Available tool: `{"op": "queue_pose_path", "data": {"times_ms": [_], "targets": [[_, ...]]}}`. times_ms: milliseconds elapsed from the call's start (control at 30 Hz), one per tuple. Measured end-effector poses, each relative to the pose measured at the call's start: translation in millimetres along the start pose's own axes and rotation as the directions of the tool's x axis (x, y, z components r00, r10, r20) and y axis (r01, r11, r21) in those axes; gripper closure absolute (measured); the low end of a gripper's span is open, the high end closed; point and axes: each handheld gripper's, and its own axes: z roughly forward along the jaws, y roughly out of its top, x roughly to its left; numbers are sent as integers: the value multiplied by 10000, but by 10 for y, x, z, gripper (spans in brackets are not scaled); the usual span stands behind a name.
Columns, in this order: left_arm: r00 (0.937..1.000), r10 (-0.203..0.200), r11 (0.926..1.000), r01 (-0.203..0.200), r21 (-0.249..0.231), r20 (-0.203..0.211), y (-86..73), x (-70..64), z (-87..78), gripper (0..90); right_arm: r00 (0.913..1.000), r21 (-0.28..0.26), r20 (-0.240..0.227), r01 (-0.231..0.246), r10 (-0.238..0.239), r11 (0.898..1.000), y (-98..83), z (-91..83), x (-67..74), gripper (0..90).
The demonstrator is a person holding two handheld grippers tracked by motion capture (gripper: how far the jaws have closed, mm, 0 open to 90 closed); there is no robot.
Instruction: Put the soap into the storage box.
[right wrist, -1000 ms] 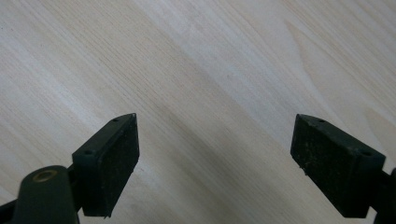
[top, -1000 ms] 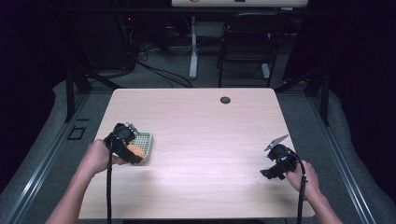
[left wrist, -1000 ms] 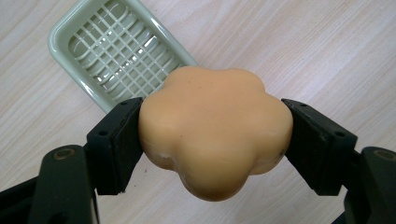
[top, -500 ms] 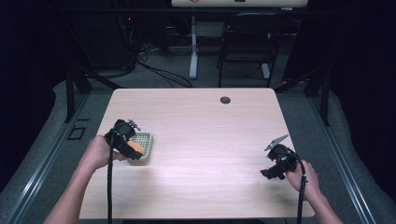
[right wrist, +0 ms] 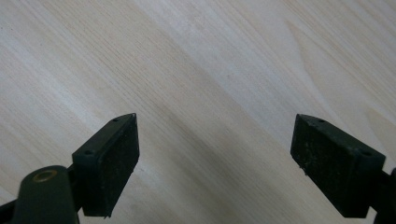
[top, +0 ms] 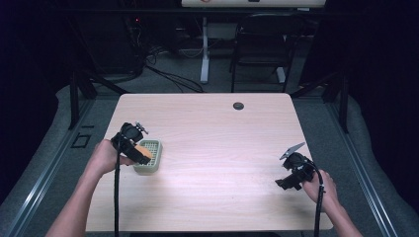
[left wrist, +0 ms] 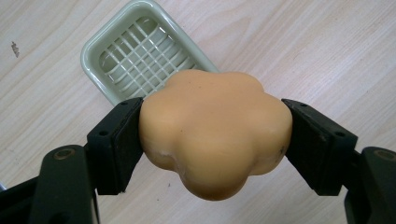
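**Flower-shaped soap held over its dish; second gripper idle**

Item 1. Left gripper (top: 132, 144): clenched on the soap (left wrist: 215, 130), an orange-tan bar with a lobed, flower-like outline. The two pads press on opposite lobes, so the bar sits crosswise between the jaws with its broad face toward the gripper's camera. A judgement: the side-on grip leaves the underside free, which suits setting the bar flat.

Item 2. Soap dish (left wrist: 140, 53): pale green, rounded rectangle, slatted grid floor, nothing in it. In the left gripper view it lies just ahead of and below the soap, its near corner hidden behind the bar. Whether the bar is clear of the rim or brushes it cannot be told from the high view, where the two overlap (top: 147, 155).

Item 3. Right gripper (right wrist: 215, 163): released, jaws wide, nothing between them, bare wood grain beneath. Seen from above (top: 295, 173) it waits well apart from the left gripper, near the worktop's right edge.

Item 4. Worktop (top: 222, 148): light wood. Open room runs ahead of and between both grippers. The dish sits near the left edge, so room outboard of the left gripper is short; a small dark round fitting (top: 238, 105) lies far ahead, near the back edge
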Motion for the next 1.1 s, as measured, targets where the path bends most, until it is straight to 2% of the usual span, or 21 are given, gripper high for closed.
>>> {"op": "queue_pose_path", "data": {"times_ms": [100,233,367,400,733,767,833,1100], "targets": [[10000,-65,10000,65,-16,6,12,30,20,252,9997,231,65,237,-239,9995,9,-22,-15,152],[9999,-104,9999,105,44,-13,33,76,51,252,10000,14,40,-12,11,10000,1,0,0,153],[9999,-154,9999,154,20,-19,54,103,64,252,9997,242,-15,224,-224,9995,13,-16,-17,153],[9998,-205,9998,205,-28,-33,60,107,74,252,9999,162,38,118,-118,9998,8,-9,-10,152],[9992,-399,9992,399,39,-22,92,198,193,252,9999,208,33,154,-155,9997,8,-10,-13,152],[9991,-425,9991,425,61,5,95,210,197,252,10000,34,21,3,-3,10000,0,3,-3,152],[9988,-482,9988,482,1,-16,104,235,218,252,9999,192,54,149,-150,9997,7,-11,-16,152],[9979,-651,9979,651,16,-7,131,296,264,252,9999,207,29,151,-152,9997,7,-8,-15,153]]}}
